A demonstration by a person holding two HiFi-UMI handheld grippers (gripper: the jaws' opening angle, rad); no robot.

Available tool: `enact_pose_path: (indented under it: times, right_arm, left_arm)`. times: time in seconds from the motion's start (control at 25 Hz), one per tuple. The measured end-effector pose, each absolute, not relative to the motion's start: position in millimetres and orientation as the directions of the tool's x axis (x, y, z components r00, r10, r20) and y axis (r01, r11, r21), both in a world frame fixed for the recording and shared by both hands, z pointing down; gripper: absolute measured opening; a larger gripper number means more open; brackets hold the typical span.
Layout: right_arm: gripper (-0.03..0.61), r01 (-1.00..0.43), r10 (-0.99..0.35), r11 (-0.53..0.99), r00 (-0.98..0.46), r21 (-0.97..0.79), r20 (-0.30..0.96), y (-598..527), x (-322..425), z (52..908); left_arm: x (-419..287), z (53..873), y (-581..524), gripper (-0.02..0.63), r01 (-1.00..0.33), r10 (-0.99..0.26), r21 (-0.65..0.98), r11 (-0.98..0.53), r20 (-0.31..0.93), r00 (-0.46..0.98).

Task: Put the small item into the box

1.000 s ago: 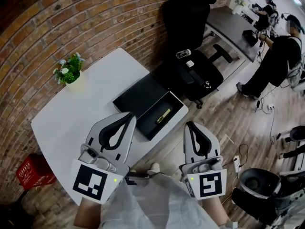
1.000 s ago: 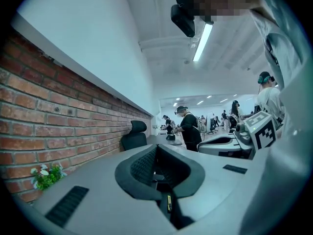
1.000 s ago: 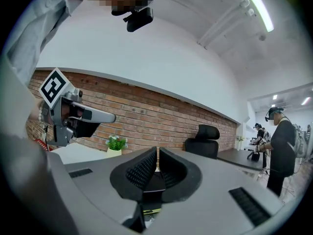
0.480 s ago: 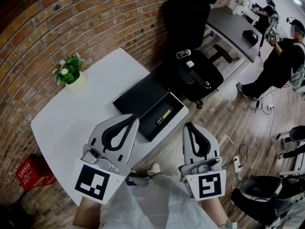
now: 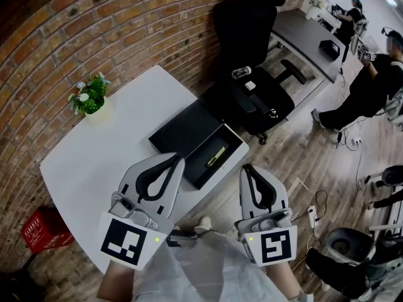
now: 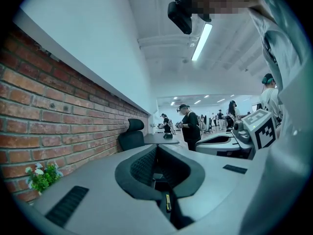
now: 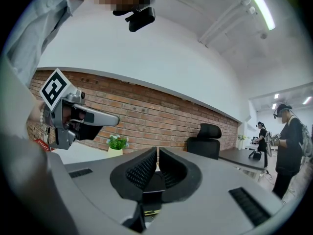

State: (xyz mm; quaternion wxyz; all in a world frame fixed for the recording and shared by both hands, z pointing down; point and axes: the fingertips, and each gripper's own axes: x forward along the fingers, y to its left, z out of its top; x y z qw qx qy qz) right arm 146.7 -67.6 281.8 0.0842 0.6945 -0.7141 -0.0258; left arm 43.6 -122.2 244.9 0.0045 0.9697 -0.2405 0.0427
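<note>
Near the table (image 5: 88, 150), left gripper (image 5: 174, 158) fingers pressed together, right gripper (image 5: 247, 167) fingers likewise.

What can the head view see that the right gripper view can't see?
Only the head view: the marker cube on the right claw and small things on the chair seat. Only the right gripper view: the ceiling lamp and the head camera. Both: the plant, black chair, brick wall, left claw.

My white table (image 5: 107, 159) spans left-centre frame; on it, a potted plant (image 5: 88, 97) upper left, an open black box (image 5: 217, 153) and its lid (image 5: 184, 128) centre.
</note>
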Motion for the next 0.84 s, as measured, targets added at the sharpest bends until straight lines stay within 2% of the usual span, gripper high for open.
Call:
enact_pose_path:
  times: [0.84]
  right_arm:
    - [0.048,-0.985,-0.994,0.021,-0.003,0.17,0.106,-71.4,145.2,283.6]
  left_arm:
    - [40.8,248.6,-128.6,0.018,-0.47,-0.467,0.008,-0.883,0.091,0.879]
